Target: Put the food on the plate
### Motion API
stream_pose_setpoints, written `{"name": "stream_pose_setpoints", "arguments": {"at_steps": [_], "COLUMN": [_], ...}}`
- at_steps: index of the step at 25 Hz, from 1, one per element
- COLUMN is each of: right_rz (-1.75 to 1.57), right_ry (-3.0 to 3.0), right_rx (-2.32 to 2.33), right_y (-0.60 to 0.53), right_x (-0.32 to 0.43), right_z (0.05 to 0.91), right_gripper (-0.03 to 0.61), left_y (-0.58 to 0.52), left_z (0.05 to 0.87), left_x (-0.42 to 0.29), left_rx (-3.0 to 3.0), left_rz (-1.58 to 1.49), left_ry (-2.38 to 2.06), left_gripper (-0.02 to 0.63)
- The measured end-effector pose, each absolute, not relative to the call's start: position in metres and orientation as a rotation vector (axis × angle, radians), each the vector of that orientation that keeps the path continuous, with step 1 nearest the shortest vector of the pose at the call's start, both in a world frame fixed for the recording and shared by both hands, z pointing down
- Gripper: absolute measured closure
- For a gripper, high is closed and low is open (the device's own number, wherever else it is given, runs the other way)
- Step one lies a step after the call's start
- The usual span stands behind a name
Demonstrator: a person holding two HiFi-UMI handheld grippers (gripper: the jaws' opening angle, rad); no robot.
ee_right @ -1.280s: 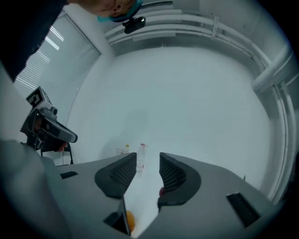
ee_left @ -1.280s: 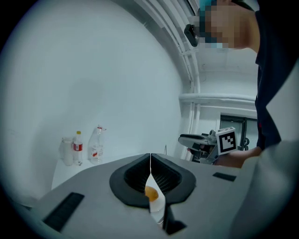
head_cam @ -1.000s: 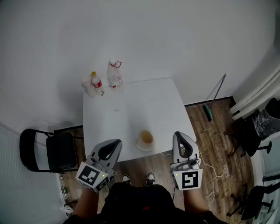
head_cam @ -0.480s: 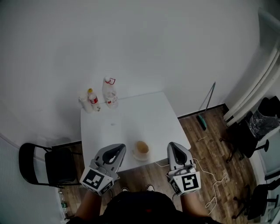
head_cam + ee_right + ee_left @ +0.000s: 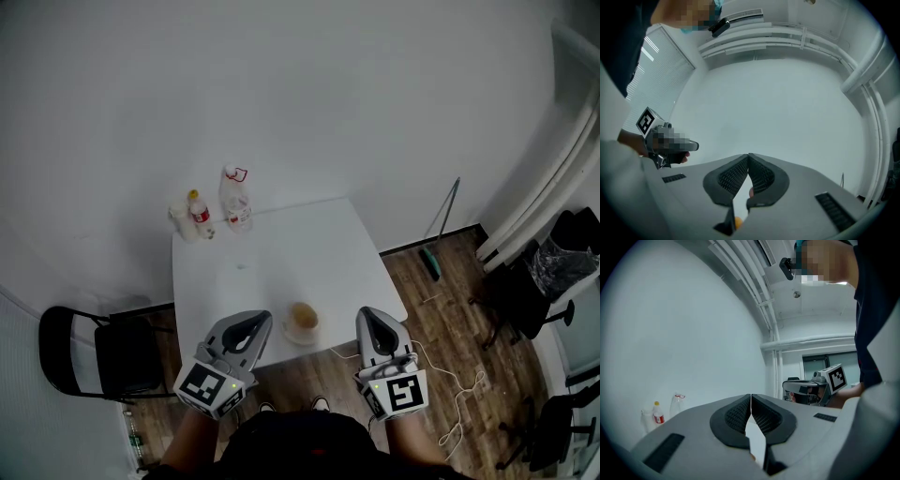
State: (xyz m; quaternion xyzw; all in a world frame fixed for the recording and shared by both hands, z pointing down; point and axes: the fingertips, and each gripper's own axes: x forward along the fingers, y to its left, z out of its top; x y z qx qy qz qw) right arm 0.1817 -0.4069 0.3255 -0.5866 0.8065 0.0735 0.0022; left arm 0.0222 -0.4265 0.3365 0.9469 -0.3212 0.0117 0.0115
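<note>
Against the white wall point(image 5: 281, 94): white square table point(image 5: 281, 253), far edge touching the wall, standing on brown wood-plank floor point(image 5: 441, 328).

Far-left corner of the table: clear plastic bottle with a red mark point(image 5: 234, 199), small bottle with a yellow cap and red label point(image 5: 197, 214), and a pale container point(image 5: 178, 217) of unclear kind, all close together.

Near edge of the table: small white round plate point(image 5: 298, 339) with a brown rounded piece of food point(image 5: 304, 316) resting on it.

Left gripper point(image 5: 751, 395) and right gripper point(image 5: 748, 154) are held off the near edge, one on either side of the plate. Both have jaw tips pressed together with nothing between them.

Left of the table: black folding chair point(image 5: 80, 352). Right: long-handled broom point(image 5: 445, 217) leaning at the wall, white cable point(image 5: 464, 398) loose on the floor.
</note>
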Motion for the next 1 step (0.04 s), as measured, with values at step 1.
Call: {"name": "stream_pose_setpoints", "arguments": {"at_steps": [1], "right_rz": [0.241], "right_ry": [2.533], "right_rx": [-1.838], "right_y": [-0.4061], "right_x": [0.1801], "right_z": [0.3246], "right_gripper": [0.555], "left_y": [-0.4259], "left_z": [0.3364], "left_x": [0.0217], "left_rx": [2.953], "left_rz": [0.035], "left_ry": [-0.999], "left_gripper": [0.589]}}
